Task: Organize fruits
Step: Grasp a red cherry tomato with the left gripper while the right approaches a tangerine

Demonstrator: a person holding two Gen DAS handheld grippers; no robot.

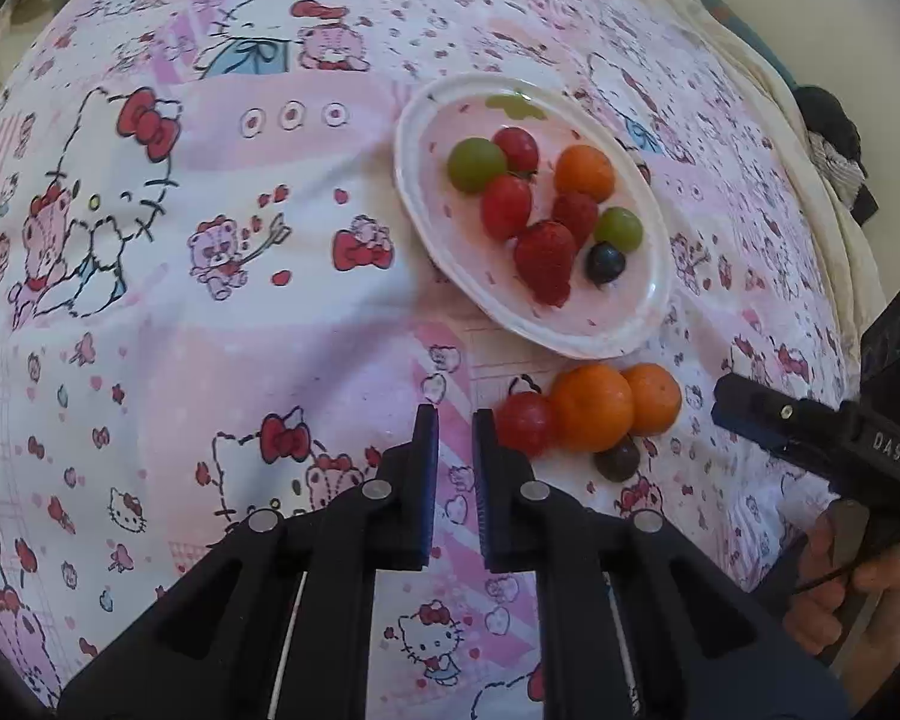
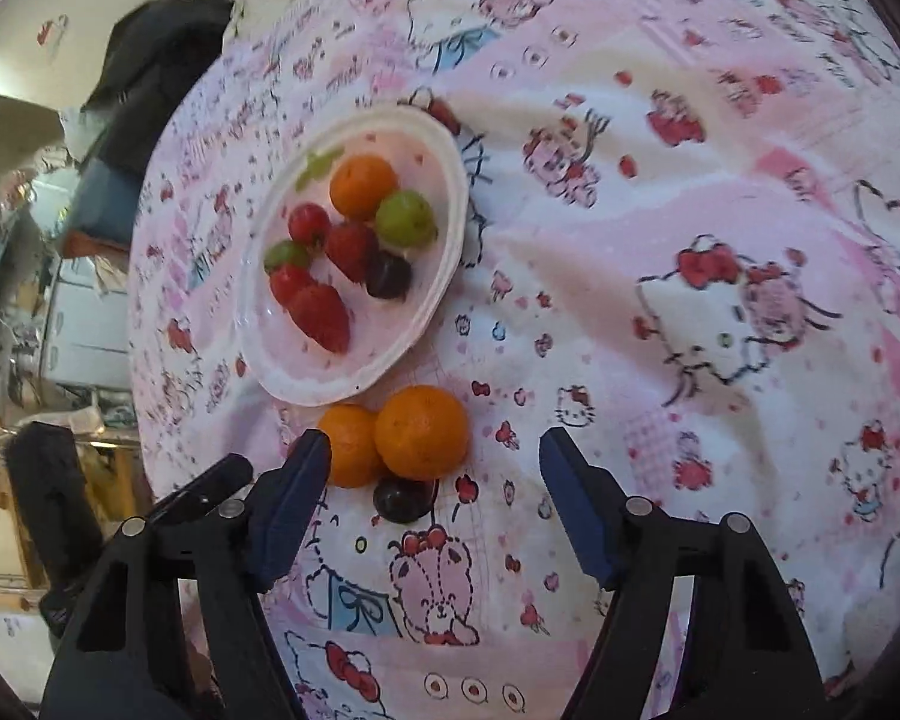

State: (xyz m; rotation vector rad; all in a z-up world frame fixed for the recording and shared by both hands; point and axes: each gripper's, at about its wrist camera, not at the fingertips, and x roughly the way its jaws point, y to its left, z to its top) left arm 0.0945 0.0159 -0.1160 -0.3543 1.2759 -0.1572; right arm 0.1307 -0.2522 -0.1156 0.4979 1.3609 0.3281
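A white oval plate (image 1: 642,324) (image 2: 444,276) holds strawberries (image 1: 546,258), red tomatoes, green grapes (image 1: 476,164), an orange (image 1: 583,172) and a dark grape (image 1: 605,262). On the cloth below the plate lie two oranges (image 1: 594,407) (image 2: 421,432), a red tomato (image 1: 525,423) and a dark grape (image 1: 618,459) (image 2: 403,499). My left gripper (image 1: 455,420) is nearly shut and empty, just left of the tomato. My right gripper (image 2: 435,450) is open, its fingers either side of the loose oranges and grape; it also shows in the left wrist view (image 1: 750,414).
A pink and white cartoon-print cloth (image 1: 210,300) covers the surface. A dark bundle (image 1: 834,138) lies past the cloth's far edge. Shelves and clutter (image 2: 42,300) stand beyond the cloth's left edge in the right wrist view.
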